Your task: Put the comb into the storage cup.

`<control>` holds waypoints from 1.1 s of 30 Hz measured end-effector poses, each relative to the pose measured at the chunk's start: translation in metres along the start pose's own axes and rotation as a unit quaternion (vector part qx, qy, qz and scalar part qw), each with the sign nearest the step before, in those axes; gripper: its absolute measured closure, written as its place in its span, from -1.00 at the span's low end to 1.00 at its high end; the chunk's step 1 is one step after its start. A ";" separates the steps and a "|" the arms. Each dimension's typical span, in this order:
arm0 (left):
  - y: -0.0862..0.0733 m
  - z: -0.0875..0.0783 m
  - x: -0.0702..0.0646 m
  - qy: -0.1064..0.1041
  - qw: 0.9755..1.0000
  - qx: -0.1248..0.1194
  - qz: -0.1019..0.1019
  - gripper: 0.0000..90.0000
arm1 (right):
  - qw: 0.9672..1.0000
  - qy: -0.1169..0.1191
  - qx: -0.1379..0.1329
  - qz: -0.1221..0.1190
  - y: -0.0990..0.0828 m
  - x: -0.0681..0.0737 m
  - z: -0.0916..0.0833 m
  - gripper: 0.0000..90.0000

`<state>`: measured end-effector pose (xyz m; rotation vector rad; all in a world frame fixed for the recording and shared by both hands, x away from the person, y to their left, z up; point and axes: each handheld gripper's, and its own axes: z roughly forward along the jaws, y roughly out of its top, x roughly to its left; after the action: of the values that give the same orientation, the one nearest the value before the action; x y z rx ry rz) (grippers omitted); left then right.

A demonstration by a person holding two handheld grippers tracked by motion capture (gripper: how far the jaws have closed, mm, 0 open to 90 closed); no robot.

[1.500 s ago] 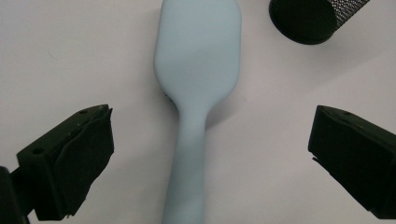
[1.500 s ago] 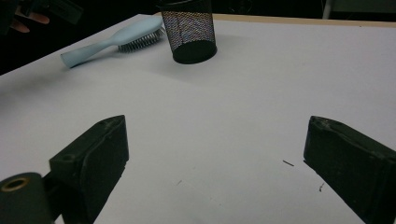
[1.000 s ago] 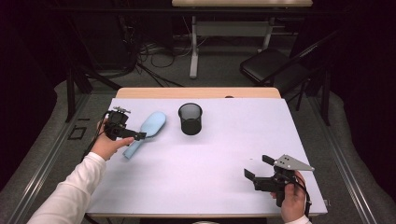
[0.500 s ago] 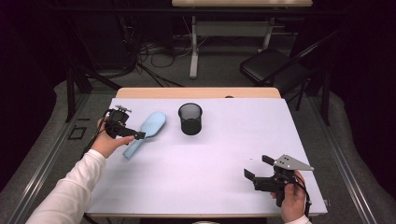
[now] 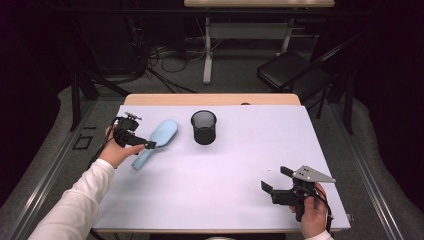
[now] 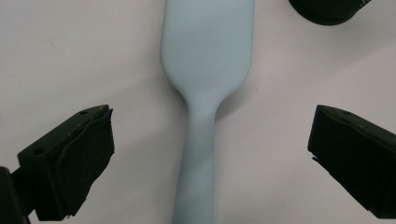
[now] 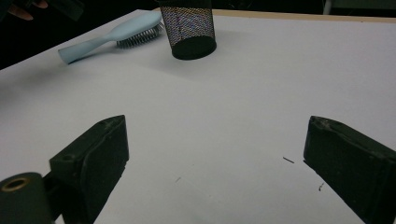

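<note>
Two grippers work over a white counter (image 5: 210,200) that carries one pale blue hairbrush (image 5: 155,142) and one black mesh cup (image 5: 204,127). The hairbrush lies bristles down just beside the cup, on its left in the high view, handle pointing away from it toward the person's left hand. The left gripper (image 6: 205,149) hovers over that handle with jaws spread wide on either side, touching nothing. The right gripper (image 5: 277,181) waits well apart from the cup at the near right of the counter, jaws likewise wide and empty. Likely trouble from here: the smooth, tapering handle could slip or swivel if the jaws close off-centre, and a swinging brush head could knock over the light cup close by.
</note>
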<state>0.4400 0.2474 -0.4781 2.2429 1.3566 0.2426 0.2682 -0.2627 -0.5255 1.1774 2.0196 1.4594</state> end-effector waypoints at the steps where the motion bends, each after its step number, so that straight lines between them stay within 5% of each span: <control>1: 0.000 0.000 0.000 0.001 1.000 0.001 0.001 -0.99 | 1.000 0.000 0.000 0.000 0.000 0.000 0.000 -0.86; 33: 0.004 0.017 -0.001 0.029 0.997 0.067 0.028 -0.81 | 1.000 0.000 0.008 -0.004 0.000 0.000 0.001 -0.85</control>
<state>0.4493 0.2391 -0.4900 2.4043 1.3781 0.2448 0.2684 -0.2619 -0.5261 1.1748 2.0369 1.4411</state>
